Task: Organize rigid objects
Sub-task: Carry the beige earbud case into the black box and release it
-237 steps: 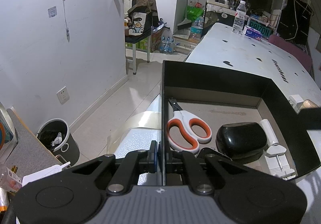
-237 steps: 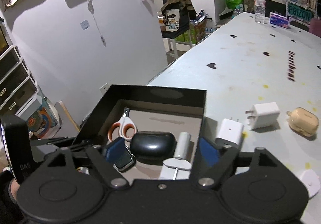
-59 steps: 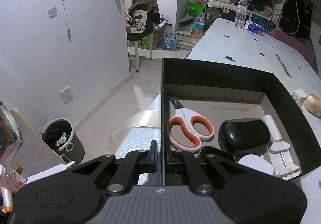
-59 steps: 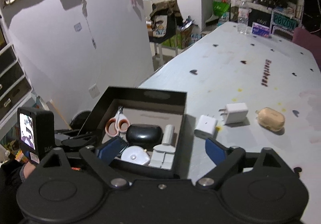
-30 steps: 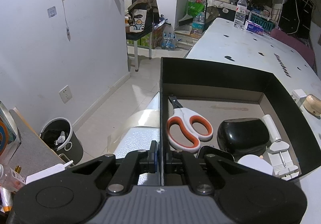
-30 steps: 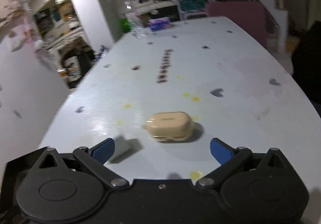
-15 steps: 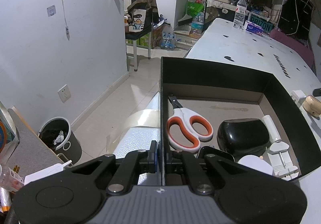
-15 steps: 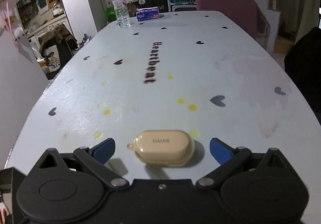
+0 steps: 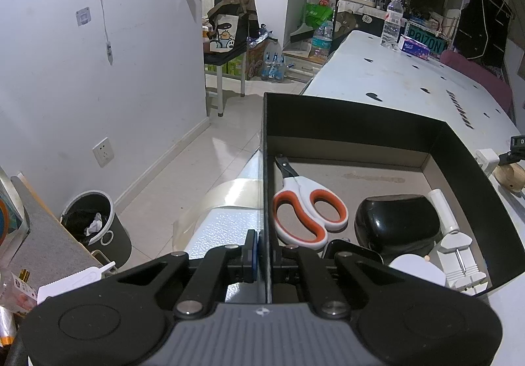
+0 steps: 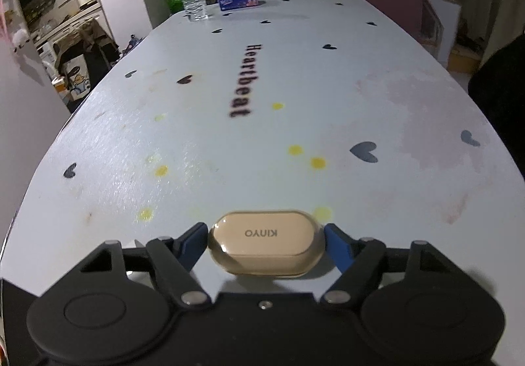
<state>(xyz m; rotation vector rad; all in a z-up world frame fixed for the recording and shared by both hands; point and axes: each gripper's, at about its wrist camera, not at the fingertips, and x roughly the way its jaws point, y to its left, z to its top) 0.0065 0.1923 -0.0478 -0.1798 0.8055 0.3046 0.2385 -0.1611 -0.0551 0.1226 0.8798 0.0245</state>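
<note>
Right gripper (image 10: pixel 266 243): blue pads sat on either end of the beige earbud case (image 10: pixel 265 246), one at the left end, one at the right, touching or all but touching; I couldn't tell if they were squeezing yet. The case lay flat on the pale table (image 10: pixel 361 96), near edge, lid up, logo facing the camera upside down. Judgement on handling: light, stiff, hard shell, glossy and rounded, so likely slippery; the curved ends give the pads little flat face, and it could squirt out or twist if pinched off-centre. Better to take it across the middle of its long axis, low on the body rather than on the lid seam, so the lid doesn't pop. Not fragile to a firm pinch, probably fine with a short drop. Left gripper (image 9: pixel 262 247): fingers together, clamped on the near-left wall of the black box (image 9: pixel 459 149), steadying it at the table's left edge. In the box: scissors (image 9: pixel 305 208) on the left, a black case (image 9: pixel 395 223) in the middle, a white tool (image 9: pixel 454 251) on the right, a white disc (image 9: pixel 416 269) near. Free floor remained at the far side, so the earbud case should fit there. A white charger (image 9: pixel 487 159) sat outside the box's right wall, beside the earbud case.
</note>
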